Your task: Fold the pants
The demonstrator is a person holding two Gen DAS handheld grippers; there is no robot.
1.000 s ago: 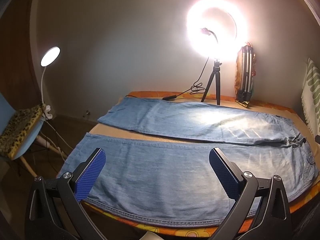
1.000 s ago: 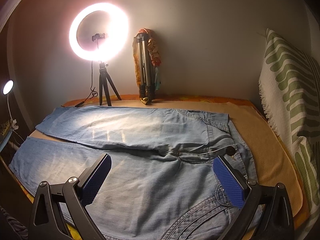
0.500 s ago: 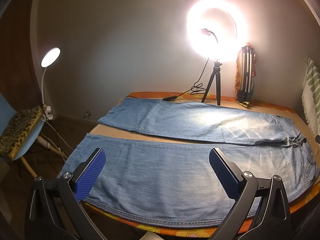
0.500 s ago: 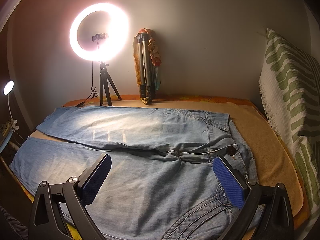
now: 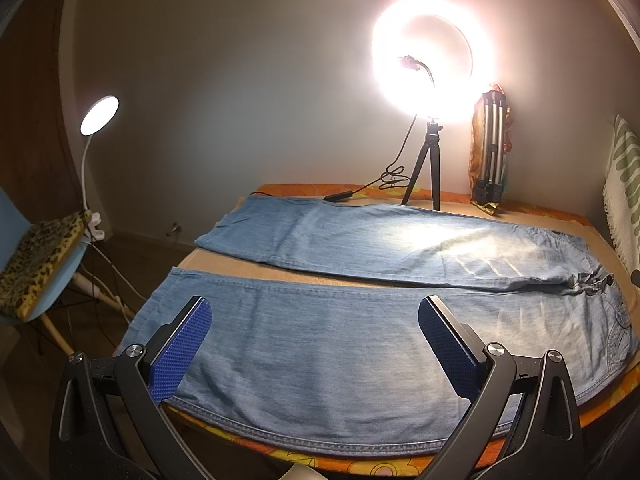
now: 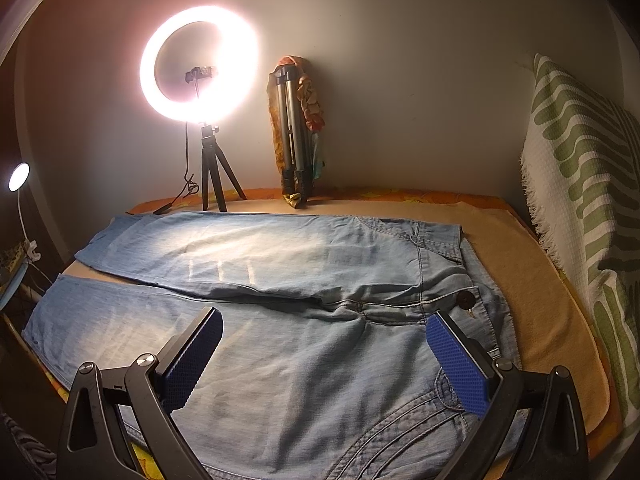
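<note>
Light blue jeans [image 5: 340, 344] lie flat on the table, both legs spread apart and pointing left, waist at the right. My left gripper [image 5: 314, 324] is open and empty, held above the near leg close to its hem end. In the right wrist view the jeans [image 6: 304, 360] fill the table, with the dark waist button [image 6: 466, 300] at the right. My right gripper [image 6: 324, 336] is open and empty, held above the near hip and crotch area.
A lit ring light on a small tripod [image 5: 430, 160] and a folded tripod [image 5: 490, 152] stand at the table's far edge by the wall. A green-patterned white blanket [image 6: 580, 220] hangs at the right. A chair with a leopard cushion [image 5: 36, 264] and a desk lamp [image 5: 99, 115] stand left.
</note>
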